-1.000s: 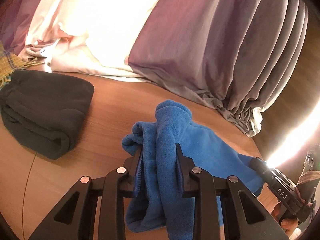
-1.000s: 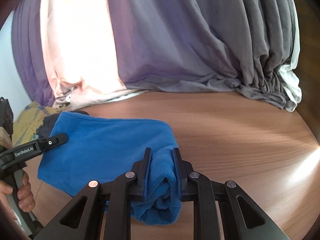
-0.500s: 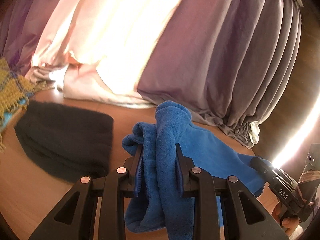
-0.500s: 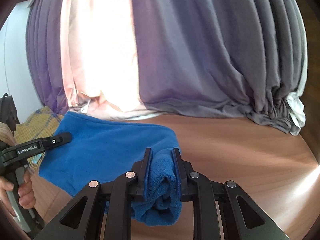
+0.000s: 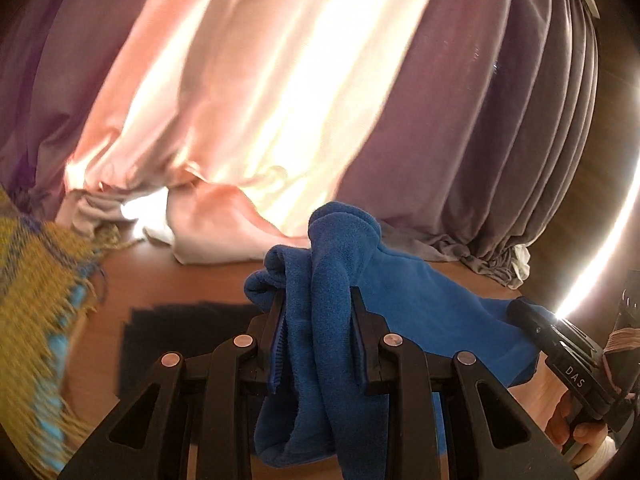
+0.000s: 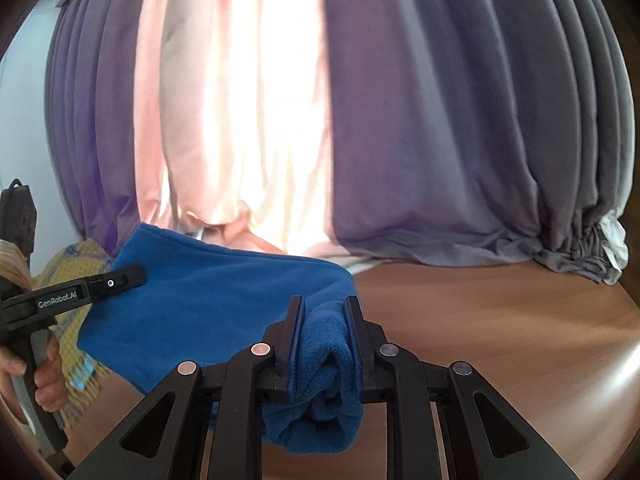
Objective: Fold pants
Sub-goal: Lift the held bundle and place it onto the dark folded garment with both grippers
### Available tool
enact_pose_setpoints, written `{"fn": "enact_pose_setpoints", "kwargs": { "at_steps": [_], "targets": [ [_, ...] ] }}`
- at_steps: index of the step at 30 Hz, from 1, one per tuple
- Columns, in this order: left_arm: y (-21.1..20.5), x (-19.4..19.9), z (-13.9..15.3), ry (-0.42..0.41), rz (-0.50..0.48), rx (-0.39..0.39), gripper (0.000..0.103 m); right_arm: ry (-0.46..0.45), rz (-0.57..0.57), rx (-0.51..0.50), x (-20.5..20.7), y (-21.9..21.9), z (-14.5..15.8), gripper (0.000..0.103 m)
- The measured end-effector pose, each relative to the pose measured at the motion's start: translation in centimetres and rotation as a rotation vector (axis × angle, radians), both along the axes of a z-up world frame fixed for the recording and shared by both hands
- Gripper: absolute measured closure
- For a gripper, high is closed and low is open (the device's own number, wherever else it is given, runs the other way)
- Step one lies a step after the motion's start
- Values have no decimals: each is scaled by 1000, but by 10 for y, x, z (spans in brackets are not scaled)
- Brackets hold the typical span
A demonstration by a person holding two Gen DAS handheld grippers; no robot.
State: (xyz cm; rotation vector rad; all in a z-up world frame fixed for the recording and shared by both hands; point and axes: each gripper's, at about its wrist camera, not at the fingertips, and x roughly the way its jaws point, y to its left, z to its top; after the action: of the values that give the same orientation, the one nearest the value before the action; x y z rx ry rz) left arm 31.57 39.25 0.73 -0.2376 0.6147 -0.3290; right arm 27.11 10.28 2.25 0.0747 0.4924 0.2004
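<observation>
While both grippers are clamped on it, the blue fleece pants (image 6: 224, 300) hang stretched between them above the wooden tabletop (image 6: 500, 320), so the long axis runs pretty much straight from one gripper across to the other. Closest in, the left gripper (image 5: 318, 344) has its jaws pinching a thick bunched wad of the fabric, with folds poking up above the tips and more sagging down below. Same deal on the right gripper (image 6: 320, 344): jaws squeezed onto a rolled-up lump at the other end, and a chunk of it droops underneath. From the left wrist view the cloth slopes off to the right toward the other gripper, and from the right wrist view it spreads out to the left as a fairly flat sheet, top edge a bit taut. The person's hand (image 6: 44, 376) shows at the lower left there, wrapped round the handle. A little further out, a dark folded garment (image 5: 188, 328) lies flat on the tabletop just left of and behind the left gripper, sort of under that end of the pants. Left of that is a yellow plaid scarf (image 5: 36, 320) with blue stripes and a fringe, pretty blurry. Right side of the tabletop is bare wood with glare on it. At the back, curtains (image 6: 420, 140) in purple-grey and pale pink pile up on the far edge of the tabletop.
</observation>
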Motion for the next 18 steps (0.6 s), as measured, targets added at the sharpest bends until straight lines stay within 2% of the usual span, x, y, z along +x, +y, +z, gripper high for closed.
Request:
{"fn": "enact_pose_setpoints", "kwargs": {
  "at_steps": [9, 18],
  "targets": [
    [69, 47, -6, 3, 5, 22, 76, 6, 18, -38, 35, 82, -3, 82],
    [96, 69, -50, 96, -17, 25, 76, 91, 29, -74, 55, 118, -36, 82]
  ]
}}
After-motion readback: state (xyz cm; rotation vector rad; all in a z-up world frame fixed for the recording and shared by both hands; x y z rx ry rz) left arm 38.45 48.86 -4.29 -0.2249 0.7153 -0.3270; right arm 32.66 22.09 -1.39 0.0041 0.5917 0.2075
